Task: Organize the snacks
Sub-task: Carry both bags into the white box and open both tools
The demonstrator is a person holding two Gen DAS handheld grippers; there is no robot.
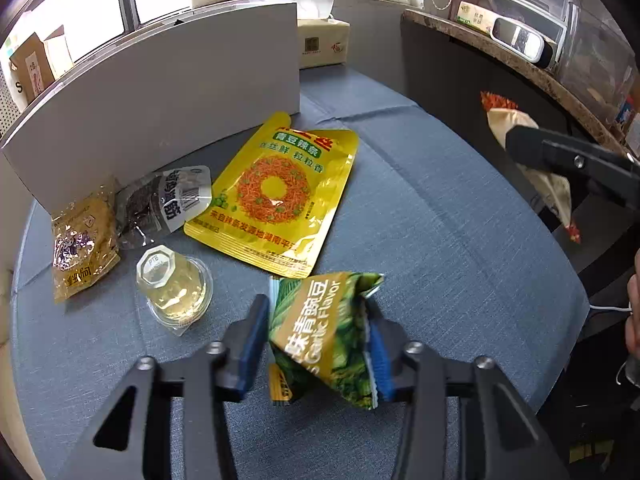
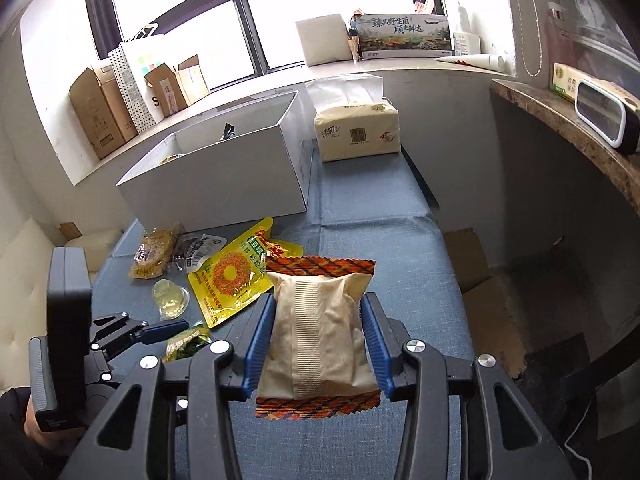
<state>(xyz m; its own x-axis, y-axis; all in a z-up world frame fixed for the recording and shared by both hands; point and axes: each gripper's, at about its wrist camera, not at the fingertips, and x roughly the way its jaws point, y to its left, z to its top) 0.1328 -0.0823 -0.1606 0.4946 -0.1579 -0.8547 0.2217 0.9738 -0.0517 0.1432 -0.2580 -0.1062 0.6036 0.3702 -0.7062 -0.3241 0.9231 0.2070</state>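
Between left gripper (image 1: 318,340) pads, green packet (image 1: 324,336) reading "Garlic Flavor"

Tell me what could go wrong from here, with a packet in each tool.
The left tool pinches the green pea packet at a crumpled edge, so it may slip. The right tool squeezes the puffy beige packet, which could crush. The white box is walled, so a low carry may snag.

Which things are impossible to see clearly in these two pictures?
- White box contents: in both wrist views its front wall hides them.
- Green pea packet, lower part: left view, hidden by the fingers.
- Beige snack packet front: only its seamed back shows.
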